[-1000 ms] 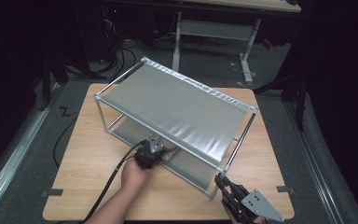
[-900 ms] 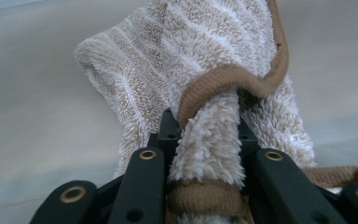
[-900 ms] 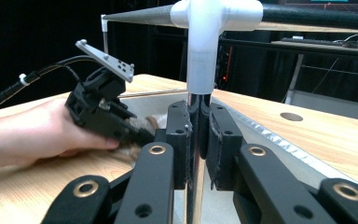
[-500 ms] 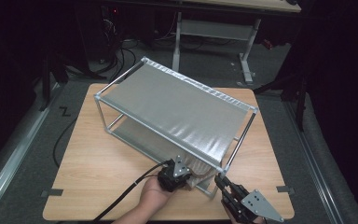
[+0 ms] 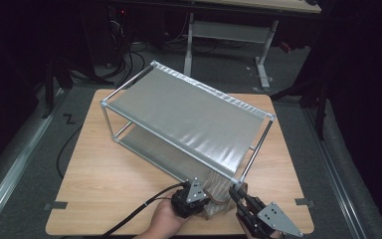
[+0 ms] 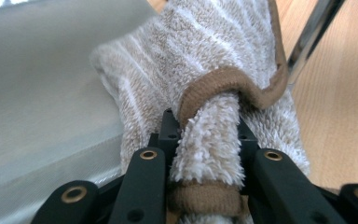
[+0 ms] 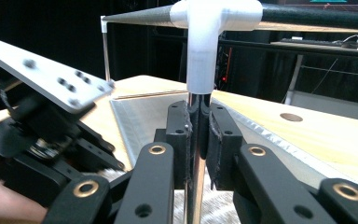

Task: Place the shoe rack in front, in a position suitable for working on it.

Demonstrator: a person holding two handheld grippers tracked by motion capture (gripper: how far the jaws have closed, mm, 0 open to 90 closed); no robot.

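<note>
Wooden table point(image 5: 109, 174) carries a metal rack point(image 5: 189, 114) with two grey shelves, standing at an angle across the top. On the floor to the left of the table lie dark cables point(image 5: 124, 55), and behind the table stands a second, pale table frame point(image 5: 229, 35).

At the near edge of the table, left of the rack's near corner, a hand point(image 5: 161, 224) holds the left gripper point(image 5: 201, 194). Its jaws are clamped on a beige towel point(image 5: 218, 196) with a brown hem; in the left gripper view the fluffy towel point(image 6: 205, 93) is pinched between the two black pads and bunches up in front of them. The towel lies at the near end of the lower shelf point(image 6: 42, 93), just beside the corner post point(image 6: 314, 32), and part of it rests on the wood. The lower shelf and this post stand close around the towel.

To the right, the right gripper point(image 5: 238, 194) has its jaws together on the rack's corner post point(image 7: 196, 140), below the white plastic joint point(image 7: 205, 28). In the right gripper view the left gripper point(image 7: 42, 144) appears at the left, very near, with the towel low between the two grippers.
</note>
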